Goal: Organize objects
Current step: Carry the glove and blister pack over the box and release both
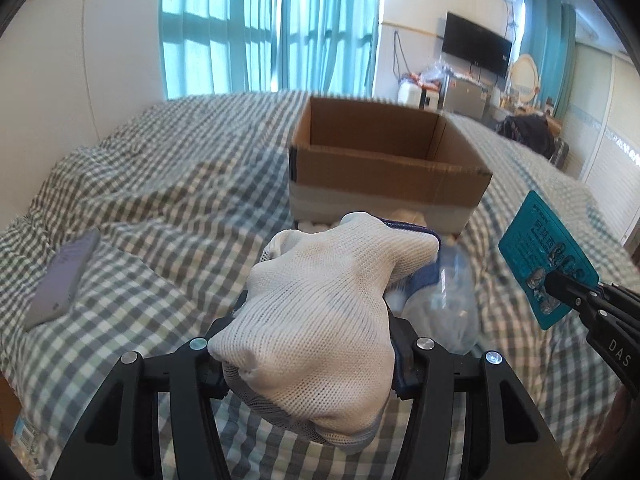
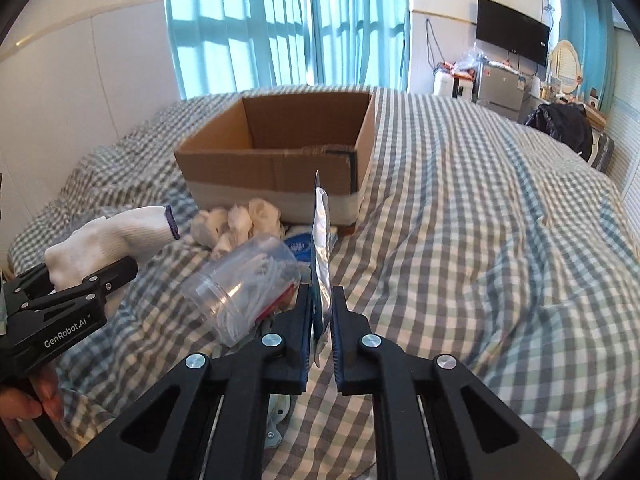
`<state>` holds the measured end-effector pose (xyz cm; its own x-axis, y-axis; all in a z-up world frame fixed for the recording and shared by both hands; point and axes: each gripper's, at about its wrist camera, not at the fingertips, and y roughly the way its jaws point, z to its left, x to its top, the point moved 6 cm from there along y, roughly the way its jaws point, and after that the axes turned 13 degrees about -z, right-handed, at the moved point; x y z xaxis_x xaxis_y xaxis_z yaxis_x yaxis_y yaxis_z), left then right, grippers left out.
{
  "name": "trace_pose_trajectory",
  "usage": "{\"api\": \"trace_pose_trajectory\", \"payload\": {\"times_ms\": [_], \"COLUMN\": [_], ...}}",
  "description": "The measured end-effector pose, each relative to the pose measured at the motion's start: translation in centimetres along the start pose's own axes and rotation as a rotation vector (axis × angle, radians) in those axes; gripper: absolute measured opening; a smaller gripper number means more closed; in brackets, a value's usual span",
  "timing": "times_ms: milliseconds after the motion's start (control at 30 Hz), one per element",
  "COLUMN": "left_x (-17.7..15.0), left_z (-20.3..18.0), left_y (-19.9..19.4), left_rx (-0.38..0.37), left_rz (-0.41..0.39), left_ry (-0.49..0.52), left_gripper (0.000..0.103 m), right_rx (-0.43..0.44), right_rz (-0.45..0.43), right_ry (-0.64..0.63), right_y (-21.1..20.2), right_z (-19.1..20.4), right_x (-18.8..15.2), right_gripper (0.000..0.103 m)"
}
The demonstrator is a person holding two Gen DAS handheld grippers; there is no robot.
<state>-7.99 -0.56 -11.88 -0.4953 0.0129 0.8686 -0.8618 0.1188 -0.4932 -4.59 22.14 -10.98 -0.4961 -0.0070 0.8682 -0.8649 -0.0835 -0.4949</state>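
Two grips: left tongs [image 1: 308, 364] clamped on soft, light white glove [image 1: 320, 312], right tongs [image 2: 322, 312] pinching thin, probably slippery blister card [image 2: 322, 240] by its edge, above the bed [image 2: 480, 220], near cardboard box [image 2: 280, 160].

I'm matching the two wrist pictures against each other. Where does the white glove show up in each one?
Left wrist view: the white glove fills the lower centre, clamped in the left tool.
Right wrist view: the white glove sits at the left edge, held up by the left tool above the checked bedspread.
Shared landmark: the open cardboard box on the bed beyond it.
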Motion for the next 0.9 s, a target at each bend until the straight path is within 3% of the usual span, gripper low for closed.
{"api": "trace_pose_trajectory", "payload": {"times_ms": [433,700,900], "left_x": [8.6,14.7,17.6], "left_z": [-1.4,-1.5,-1.4], "left_y": [0.5,3.2,6.6], "left_rx": [-0.026,-0.027,-0.028], "left_rz": [-0.128,-0.192,-0.203], "left_ry": [0.044,0.042,0.036], "left_gripper": [0.057,0.057,0.057], "right_rx": [0.035,0.1,0.125], "right_rz": [-0.203,-0.243,-0.215], "right_ry": [-0.117,-0.107,-0.088], "right_y": [-3.4,-0.3,4.6], "right_z": [1.4,1.7,1.8], "right_x": [9.9,17.0,19.7], "right_gripper": [0.008,0.008,0.008]}}
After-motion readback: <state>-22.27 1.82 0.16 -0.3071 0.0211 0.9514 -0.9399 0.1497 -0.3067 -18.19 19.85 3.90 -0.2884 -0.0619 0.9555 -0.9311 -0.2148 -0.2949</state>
